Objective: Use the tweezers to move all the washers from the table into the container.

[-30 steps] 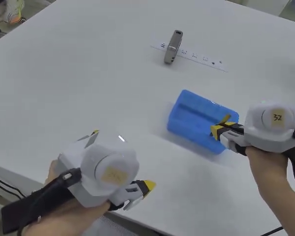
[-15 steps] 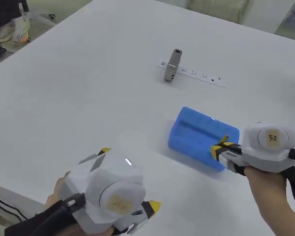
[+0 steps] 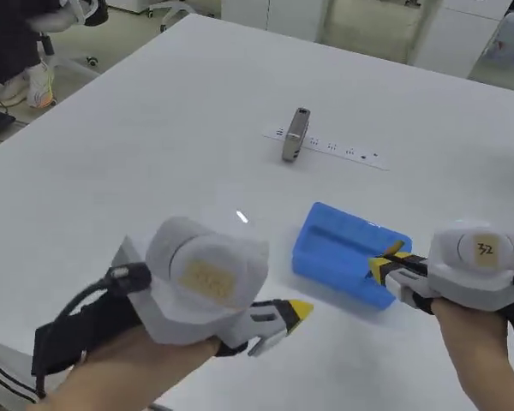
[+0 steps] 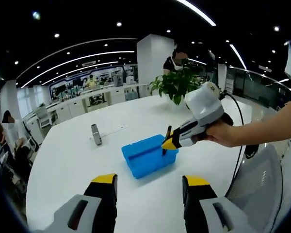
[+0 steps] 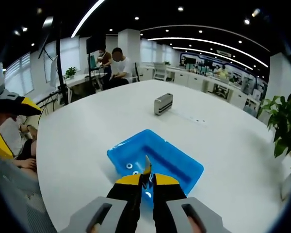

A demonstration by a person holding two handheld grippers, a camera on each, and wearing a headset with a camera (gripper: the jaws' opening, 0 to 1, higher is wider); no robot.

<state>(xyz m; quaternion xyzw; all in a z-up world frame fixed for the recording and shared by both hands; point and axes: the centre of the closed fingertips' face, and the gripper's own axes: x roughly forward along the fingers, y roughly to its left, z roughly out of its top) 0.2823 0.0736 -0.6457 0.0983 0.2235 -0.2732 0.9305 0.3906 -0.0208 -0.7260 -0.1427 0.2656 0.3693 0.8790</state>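
The blue container [image 3: 338, 244] lies on the white table, right of centre. My right gripper [image 3: 379, 267] is at its near right corner, shut on thin tweezers [image 5: 147, 165] whose tip points down into the container [image 5: 177, 167]. Two small washers [image 5: 129, 166] lie on the container floor, left of the tweezer tip. My left gripper [image 3: 295, 310] is held low at the front left, open and empty, its jaws [image 4: 149, 180] wide apart and facing the container [image 4: 140, 155]. The right gripper [image 4: 167, 144] with the tweezers [image 4: 165, 141] hangs over the container's right edge there.
A grey metal block [image 3: 294, 133] stands beyond the container. Next to it a pale strip [image 3: 334, 147] carries a row of small dark specks, too small to tell apart. The table edge [image 3: 0, 355] runs close at the front left. People sit at desks in the background.
The head camera has tilted, shifting the whole picture. My left gripper has come up and to the right, nearer the container. The right gripper has stayed at the container's corner.
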